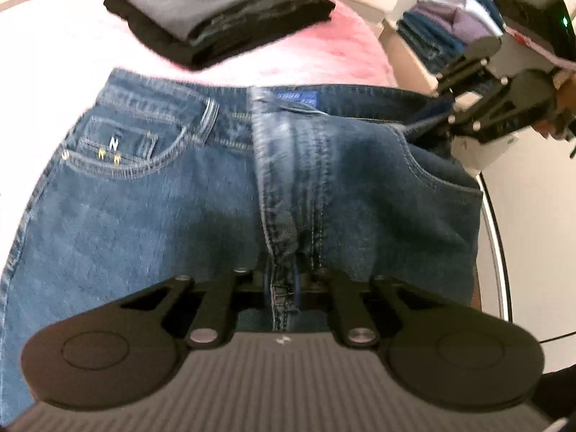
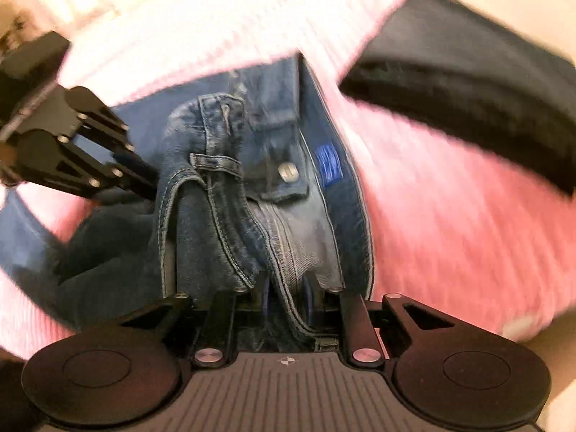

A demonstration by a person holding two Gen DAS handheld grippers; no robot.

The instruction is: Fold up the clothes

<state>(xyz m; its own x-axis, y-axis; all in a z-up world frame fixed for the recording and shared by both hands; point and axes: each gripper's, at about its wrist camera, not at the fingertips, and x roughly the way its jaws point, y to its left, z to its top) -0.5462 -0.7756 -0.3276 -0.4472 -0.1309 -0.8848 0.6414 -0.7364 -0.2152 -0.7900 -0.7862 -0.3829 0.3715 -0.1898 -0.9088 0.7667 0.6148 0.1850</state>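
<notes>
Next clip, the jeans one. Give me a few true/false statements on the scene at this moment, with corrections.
1. The left gripper is clamped on denim of the blue jeans. True.
2. The folded dark garment lies on top of the jeans. False: it lies apart, beyond the waistband, on the pink cloth.
3. The right gripper has a fold of the jeans between its fingers. True.
4. The jeans are already folded into a compact stack. False: their upper part is spread flat, fly and pockets facing up.
5. A stack of folded clothes sits off to the side. True.
</notes>
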